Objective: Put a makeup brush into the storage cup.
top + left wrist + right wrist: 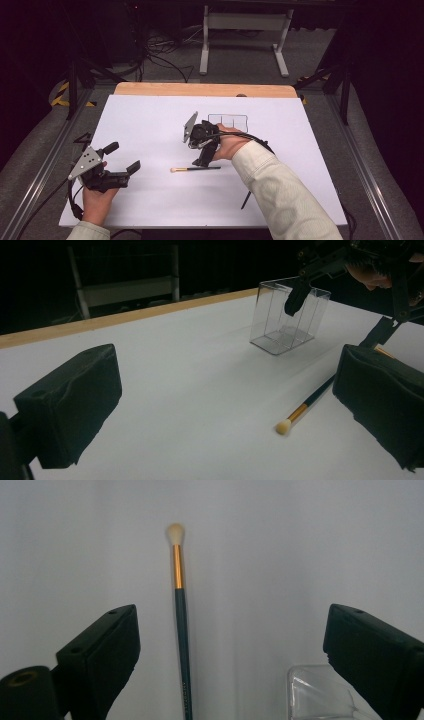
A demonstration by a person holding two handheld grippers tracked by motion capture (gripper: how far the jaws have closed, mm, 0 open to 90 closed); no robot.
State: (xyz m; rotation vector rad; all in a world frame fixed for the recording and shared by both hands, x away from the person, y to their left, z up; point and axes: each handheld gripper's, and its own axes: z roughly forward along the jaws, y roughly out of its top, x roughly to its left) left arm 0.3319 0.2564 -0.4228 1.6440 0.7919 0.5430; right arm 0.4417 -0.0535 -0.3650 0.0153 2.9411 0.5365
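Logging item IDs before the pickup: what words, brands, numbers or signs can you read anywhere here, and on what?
None can be read.
Brush: a faint line of print runs along the dark handle near the bottom of the right gripper view, too small and blurred to read.
Clear box: no label seen.
White table: no markings seen.

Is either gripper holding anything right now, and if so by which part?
Nothing is held. The right gripper is open over the brush, which lies on the table; the left gripper is open too.
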